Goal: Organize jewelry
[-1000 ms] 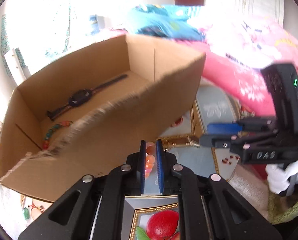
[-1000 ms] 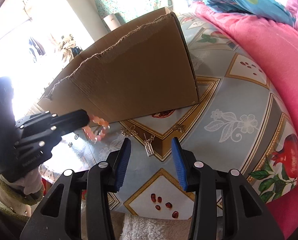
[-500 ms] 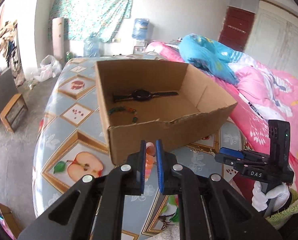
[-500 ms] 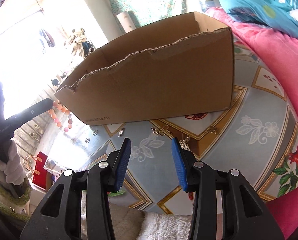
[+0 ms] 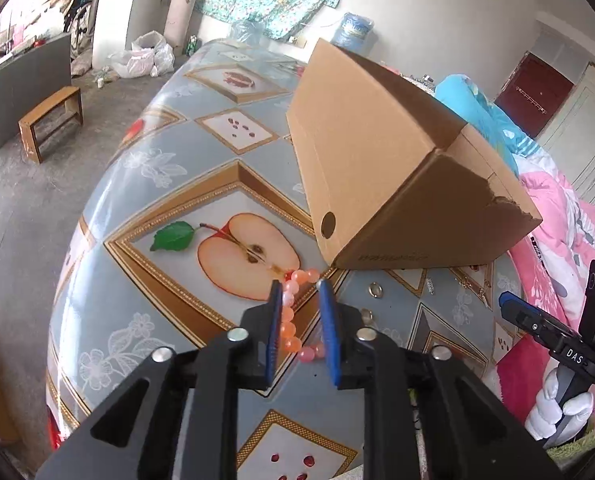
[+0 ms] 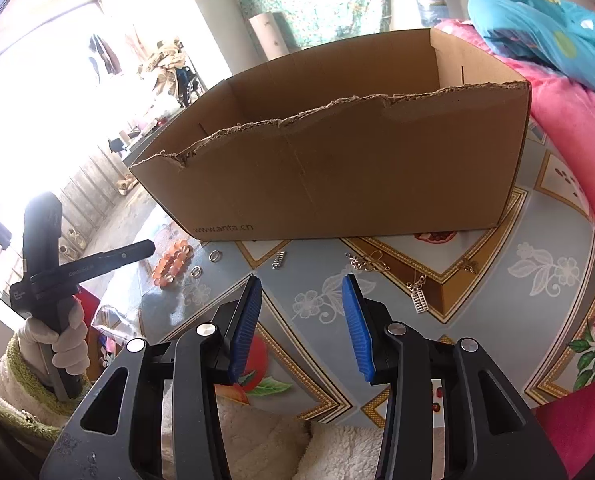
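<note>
An orange and pink bead bracelet (image 5: 293,320) lies on the patterned tablecloth just off the near left corner of the cardboard box (image 5: 377,168). My left gripper (image 5: 299,292) straddles it. Its jaws are opening, and the beads run along the left pad with a clear gap to the right pad. In the right wrist view the bracelet (image 6: 171,264) rests on the cloth under the left gripper's tip (image 6: 145,246). My right gripper (image 6: 303,292) hovers open in front of the box (image 6: 337,180), with nothing between its pads. The inside of the box is hidden.
Small silver pieces lie on the cloth in front of the box: two rings (image 6: 214,256), a spring-like charm (image 6: 279,259), a tangled chain (image 6: 371,265) and a ladder pendant (image 6: 417,300). A pink blanket (image 6: 577,152) lies to the right. The table edge falls away at left.
The left gripper swung from facing the box's open top to its near left corner and came lower. Its jaws, earlier shut on the bracelet, have parted. The right gripper drifted slightly.
</note>
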`<state>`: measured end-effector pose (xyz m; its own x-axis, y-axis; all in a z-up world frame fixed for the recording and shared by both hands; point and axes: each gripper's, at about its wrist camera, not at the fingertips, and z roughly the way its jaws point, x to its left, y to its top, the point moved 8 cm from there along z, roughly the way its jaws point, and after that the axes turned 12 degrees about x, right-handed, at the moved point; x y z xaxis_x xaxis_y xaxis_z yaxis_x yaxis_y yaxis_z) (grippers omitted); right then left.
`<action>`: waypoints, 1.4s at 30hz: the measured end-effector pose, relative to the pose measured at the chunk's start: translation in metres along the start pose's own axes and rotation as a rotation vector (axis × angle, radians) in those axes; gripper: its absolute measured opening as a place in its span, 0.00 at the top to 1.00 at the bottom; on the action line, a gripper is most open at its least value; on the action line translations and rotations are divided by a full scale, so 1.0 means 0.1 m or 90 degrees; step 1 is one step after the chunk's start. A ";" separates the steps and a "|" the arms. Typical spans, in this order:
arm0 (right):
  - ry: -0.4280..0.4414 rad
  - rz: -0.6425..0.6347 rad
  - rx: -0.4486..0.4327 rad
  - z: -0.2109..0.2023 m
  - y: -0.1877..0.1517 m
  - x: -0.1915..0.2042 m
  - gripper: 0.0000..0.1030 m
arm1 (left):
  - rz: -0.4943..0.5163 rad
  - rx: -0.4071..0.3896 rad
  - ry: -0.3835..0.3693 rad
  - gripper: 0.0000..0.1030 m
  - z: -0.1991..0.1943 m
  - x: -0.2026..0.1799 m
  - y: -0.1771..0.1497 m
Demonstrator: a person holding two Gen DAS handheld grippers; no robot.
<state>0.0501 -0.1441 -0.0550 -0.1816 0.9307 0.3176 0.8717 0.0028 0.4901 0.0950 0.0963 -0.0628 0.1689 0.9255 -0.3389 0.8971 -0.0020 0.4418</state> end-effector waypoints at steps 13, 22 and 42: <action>0.003 -0.046 0.017 0.19 -0.02 0.28 0.62 | 0.136 0.046 0.034 0.73 0.32 -0.59 -0.14; 0.006 -0.035 0.025 0.24 -0.01 0.23 0.62 | 0.149 0.053 0.069 0.75 0.49 -0.63 -0.19; 0.010 -0.017 0.031 0.27 -0.02 0.12 0.62 | 0.202 0.020 0.079 0.78 0.68 -0.82 0.00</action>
<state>0.0588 -0.1232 -0.0744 -0.2119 0.9243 0.3175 0.8876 0.0461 0.4582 0.1092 -0.0050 -0.0913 0.3924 0.9160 -0.0839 0.8204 -0.3072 0.4823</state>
